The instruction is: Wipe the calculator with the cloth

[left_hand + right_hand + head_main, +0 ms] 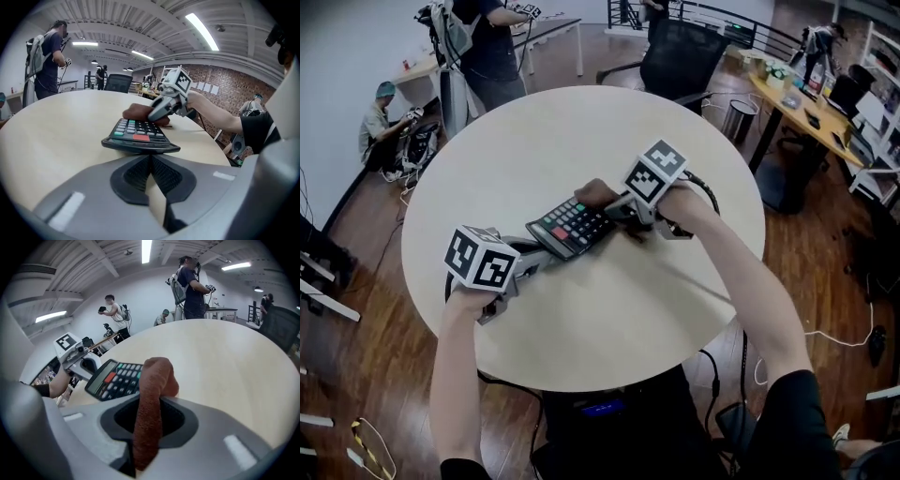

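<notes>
Right claw (151, 404) pinches the soft, limp brown terry cloth (157, 376) onto keys just ahead, left claw (151, 157) fully closed at near edge of the light, stiff, slide-prone black plastic calculator (572, 228) on the round beige bench (581, 131), best braced by its edges.

I see a dark calculator (572, 227), keys up, lying slanted at frame centre, with a rust-brown cloth (595, 194) bunched against its upper-right end.
</notes>
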`<state>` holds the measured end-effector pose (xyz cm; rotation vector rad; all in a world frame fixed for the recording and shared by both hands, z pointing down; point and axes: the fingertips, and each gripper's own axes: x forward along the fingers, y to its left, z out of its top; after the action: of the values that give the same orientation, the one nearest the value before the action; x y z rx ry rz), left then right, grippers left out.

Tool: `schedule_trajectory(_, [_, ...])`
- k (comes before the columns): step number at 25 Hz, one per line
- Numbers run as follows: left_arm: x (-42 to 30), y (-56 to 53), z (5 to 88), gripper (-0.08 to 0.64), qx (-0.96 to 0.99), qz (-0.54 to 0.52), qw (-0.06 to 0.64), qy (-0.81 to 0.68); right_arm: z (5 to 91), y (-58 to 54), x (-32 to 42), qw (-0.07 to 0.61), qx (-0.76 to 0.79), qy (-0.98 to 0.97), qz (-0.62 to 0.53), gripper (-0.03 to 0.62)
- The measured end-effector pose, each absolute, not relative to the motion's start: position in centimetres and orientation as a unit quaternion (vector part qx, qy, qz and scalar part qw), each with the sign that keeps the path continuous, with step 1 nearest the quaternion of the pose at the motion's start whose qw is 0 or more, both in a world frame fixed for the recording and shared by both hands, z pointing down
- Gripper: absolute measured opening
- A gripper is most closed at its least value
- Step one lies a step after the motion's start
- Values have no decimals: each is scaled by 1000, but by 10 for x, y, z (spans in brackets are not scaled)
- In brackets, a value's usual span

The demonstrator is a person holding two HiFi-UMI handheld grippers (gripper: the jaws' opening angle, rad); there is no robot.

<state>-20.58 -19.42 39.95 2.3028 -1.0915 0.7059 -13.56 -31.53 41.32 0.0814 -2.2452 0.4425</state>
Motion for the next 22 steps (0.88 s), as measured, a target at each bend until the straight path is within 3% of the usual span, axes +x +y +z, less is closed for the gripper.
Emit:
schedule_trajectory(5, [-208,-195,398,6,844,269,235,-401,403,-280,-75,426,22,-893,146,86])
schedule_trajectory(11, [-204,-184,398,8,851,268,221,-394,372,-333,-138,344,99,-930,81,86])
schedule_trajectory(17, [-200,-185,401,8,855,278,195,-392,413,-351,-179,415,83,-901,98,87])
schedule_trajectory(22, [-202,-186,401,8,851,283,187,-401,414,-309,-127,443,28,-884,146,86])
